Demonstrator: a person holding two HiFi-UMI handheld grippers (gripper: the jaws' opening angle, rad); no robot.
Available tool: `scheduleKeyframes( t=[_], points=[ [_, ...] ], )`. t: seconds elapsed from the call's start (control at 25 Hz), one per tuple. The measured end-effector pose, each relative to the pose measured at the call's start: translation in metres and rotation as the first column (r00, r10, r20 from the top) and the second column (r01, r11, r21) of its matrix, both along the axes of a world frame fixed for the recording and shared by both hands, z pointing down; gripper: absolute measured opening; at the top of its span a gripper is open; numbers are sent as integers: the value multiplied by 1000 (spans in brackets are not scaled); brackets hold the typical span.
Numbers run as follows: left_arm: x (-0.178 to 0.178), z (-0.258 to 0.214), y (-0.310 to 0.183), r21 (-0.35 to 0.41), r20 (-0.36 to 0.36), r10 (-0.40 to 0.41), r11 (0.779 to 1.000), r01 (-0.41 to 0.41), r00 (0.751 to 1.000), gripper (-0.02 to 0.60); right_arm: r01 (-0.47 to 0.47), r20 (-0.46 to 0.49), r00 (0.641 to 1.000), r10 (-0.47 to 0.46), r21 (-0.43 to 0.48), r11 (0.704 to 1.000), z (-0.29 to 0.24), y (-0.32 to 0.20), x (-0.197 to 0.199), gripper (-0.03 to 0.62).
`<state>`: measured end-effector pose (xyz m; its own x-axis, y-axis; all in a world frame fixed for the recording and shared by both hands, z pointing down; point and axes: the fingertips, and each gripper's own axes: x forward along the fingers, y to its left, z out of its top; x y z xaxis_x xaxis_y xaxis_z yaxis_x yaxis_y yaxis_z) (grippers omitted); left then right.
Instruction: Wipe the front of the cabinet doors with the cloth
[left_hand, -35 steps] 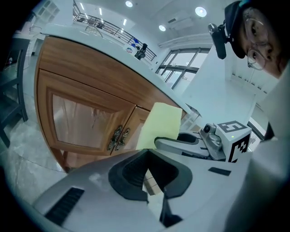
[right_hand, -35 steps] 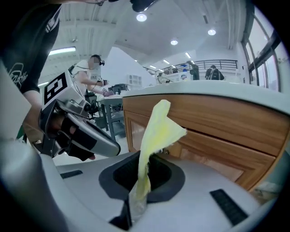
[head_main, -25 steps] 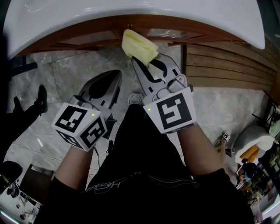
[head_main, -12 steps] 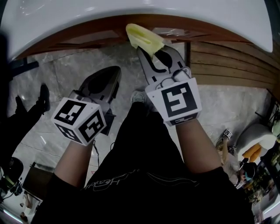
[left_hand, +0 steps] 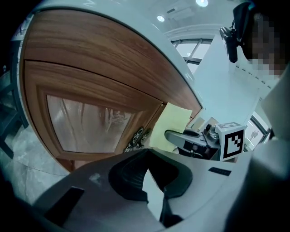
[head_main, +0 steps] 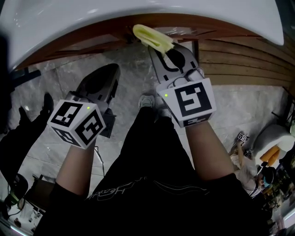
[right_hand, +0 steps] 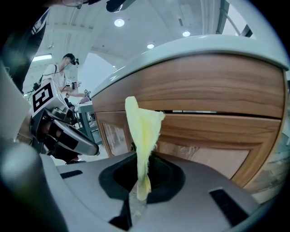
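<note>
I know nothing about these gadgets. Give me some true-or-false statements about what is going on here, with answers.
1. The right tool grips a pale yellow cloth. True.
2. The left tool grips a second cloth. False: its jaws are together with nothing between them.
3. The cabinet is brown wood. True: the brown wooden cabinet fills the left gripper view.
4. The countertop above the cabinet is black. False: the countertop is white.
5. The cloth lies on the grey marble floor. False: the right tool holds it up in front of the cabinet's upper part.
</note>
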<state>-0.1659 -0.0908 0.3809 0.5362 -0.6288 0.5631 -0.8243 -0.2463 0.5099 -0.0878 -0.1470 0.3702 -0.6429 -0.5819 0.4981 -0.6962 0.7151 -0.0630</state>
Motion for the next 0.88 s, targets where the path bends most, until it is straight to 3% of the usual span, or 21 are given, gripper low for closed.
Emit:
scheduleKeyframes(
  t=[0.16,0.48,0.88],
  points=[
    [6,9,6,-24,3,3,1000,-3,1000,6,-29,-1,1000,29,14,999,3,-3,17,41],
    [52,16,4,-54,-10,60,997,-60,998,6,-108,2,994,108,15,994,6,-14,70,41],
    [107,11,7,-63,-3,193,979,-193,981,6,-217,-16,976,218,39,975,8,-25,139,41]
  ],
)
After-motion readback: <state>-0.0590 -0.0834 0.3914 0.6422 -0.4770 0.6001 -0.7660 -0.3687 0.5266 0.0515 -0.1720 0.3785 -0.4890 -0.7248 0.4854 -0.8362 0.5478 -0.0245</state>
